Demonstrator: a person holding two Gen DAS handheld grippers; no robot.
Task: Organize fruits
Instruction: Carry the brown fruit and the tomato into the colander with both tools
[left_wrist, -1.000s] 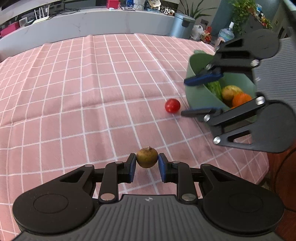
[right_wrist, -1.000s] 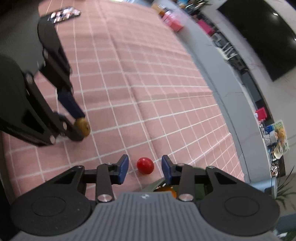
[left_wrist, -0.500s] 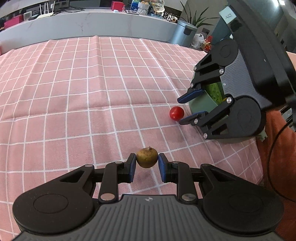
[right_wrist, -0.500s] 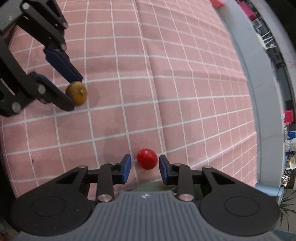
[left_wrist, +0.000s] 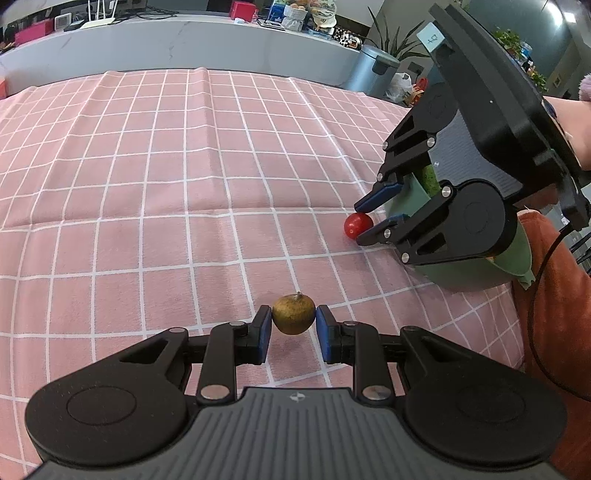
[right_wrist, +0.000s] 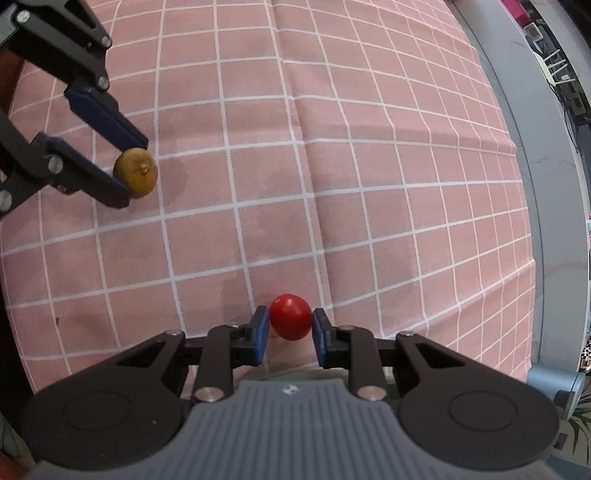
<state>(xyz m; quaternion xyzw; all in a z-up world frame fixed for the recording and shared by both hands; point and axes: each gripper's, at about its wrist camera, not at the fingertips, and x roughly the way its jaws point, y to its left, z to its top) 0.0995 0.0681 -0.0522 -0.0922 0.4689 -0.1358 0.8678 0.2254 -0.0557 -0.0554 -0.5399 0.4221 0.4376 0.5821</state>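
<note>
The left gripper (left_wrist: 293, 328) pinches a small brown-yellow fruit (left_wrist: 294, 314) between its two blue pads, one pad on each side of it, and a short stem shows on the top of the fruit. In the right wrist view the same fruit (right_wrist: 135, 178) sits at the tips of this gripper (right_wrist: 129, 166), above the pink checked tablecloth (left_wrist: 147, 184), with a soft shadow on the cloth just beside it. The right gripper (right_wrist: 290, 328) points steeply down at the cloth, and its blue pads are pressed on both sides of a small red round fruit (right_wrist: 290, 316). From the left wrist view this red fruit (left_wrist: 357, 225) is on the cloth, or very near to it, just beside the green bowl (left_wrist: 513, 254). The right gripper (left_wrist: 365, 221) hides most of the bowl. A green vegetable (left_wrist: 430, 177) shows inside the bowl, behind the gripper.
</note>
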